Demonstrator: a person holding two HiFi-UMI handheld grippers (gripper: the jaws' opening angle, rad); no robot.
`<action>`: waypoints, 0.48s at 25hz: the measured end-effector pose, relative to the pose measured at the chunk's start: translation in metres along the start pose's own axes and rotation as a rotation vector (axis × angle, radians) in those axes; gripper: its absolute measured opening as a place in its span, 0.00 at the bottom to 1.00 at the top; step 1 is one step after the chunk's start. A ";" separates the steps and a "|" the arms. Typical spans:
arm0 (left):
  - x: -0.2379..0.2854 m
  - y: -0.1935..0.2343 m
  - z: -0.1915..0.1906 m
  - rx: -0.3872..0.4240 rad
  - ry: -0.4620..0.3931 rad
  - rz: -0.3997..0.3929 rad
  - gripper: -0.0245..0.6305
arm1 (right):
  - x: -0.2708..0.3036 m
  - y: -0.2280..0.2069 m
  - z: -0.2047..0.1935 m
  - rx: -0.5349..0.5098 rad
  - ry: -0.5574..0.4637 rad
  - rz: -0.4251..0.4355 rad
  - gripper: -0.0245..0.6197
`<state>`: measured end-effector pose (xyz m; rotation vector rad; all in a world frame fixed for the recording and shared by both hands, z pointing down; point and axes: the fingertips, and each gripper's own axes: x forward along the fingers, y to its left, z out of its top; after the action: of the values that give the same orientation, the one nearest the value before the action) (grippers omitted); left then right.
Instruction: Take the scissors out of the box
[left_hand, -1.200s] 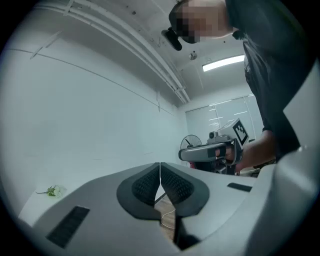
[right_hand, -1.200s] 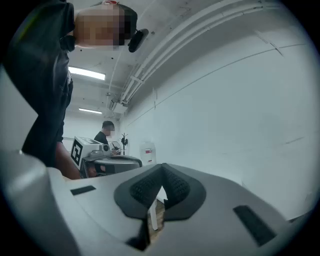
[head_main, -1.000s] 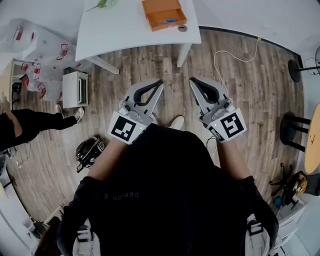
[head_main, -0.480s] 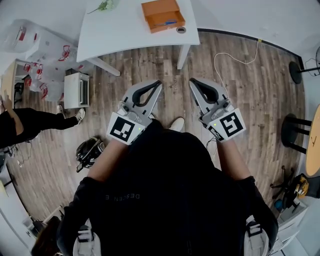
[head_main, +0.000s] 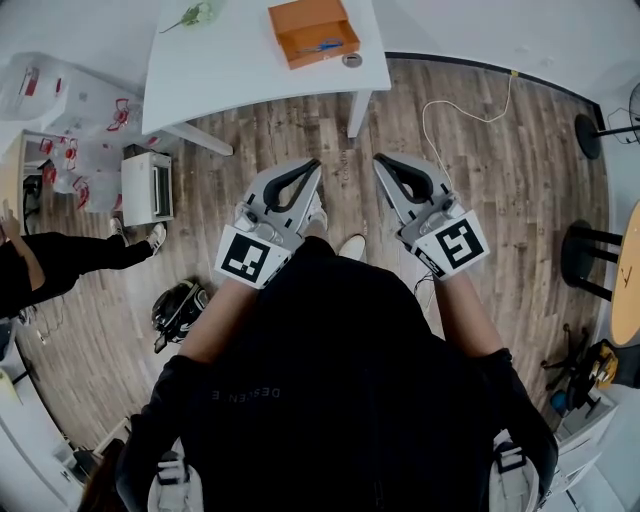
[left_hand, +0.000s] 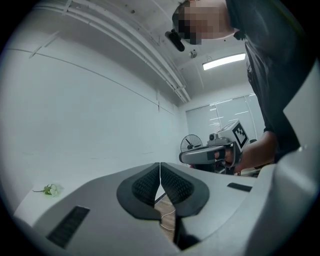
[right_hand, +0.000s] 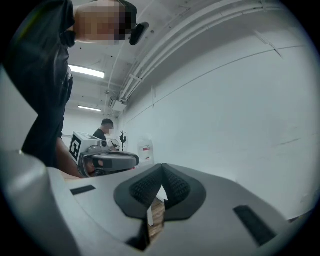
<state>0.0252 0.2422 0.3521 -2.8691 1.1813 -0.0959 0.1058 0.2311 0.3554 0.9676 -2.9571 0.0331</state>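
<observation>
1. Orange box (head_main: 313, 30), open-topped, on the white table (head_main: 230, 70), well ahead of both my tools. The scissors (head_main: 322, 45) lie inside it and show only as a thin blue streak on its floor. A small ring (head_main: 351, 60) sits just beside the box.
2. My left gripper (head_main: 317, 164) is held level over the wooden floor. Its ribbed pads (left_hand: 145, 186) are pressed together with nothing between them.
3. My right gripper (head_main: 378, 160) is also level and pressed together on nothing, well apart from the box.
4. Handling, as I judge it: the scissors should be light and stiff, with smooth blades that may slip. I would pinch across the blue handle end or close to the pivot and lift straight up, clear of the box wall. Which way they point is too small to tell.
5. Writing: each gripper's cube bears a black-and-white square marker (head_main: 249, 256). The faint print on my dark top (head_main: 245, 392) cannot be read with certainty, and the box shows no legible label.
</observation>
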 end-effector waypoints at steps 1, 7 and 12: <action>0.004 0.005 -0.001 -0.003 -0.005 -0.002 0.07 | 0.004 -0.005 0.001 -0.003 0.001 -0.006 0.05; 0.039 0.039 0.000 0.000 -0.027 -0.029 0.07 | 0.036 -0.040 0.005 -0.017 0.017 -0.020 0.05; 0.063 0.080 0.000 -0.001 -0.025 -0.043 0.07 | 0.074 -0.068 0.009 -0.023 0.026 -0.030 0.05</action>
<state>0.0135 0.1415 0.3496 -2.8879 1.1167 -0.0613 0.0861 0.1325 0.3502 1.0010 -2.9125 0.0110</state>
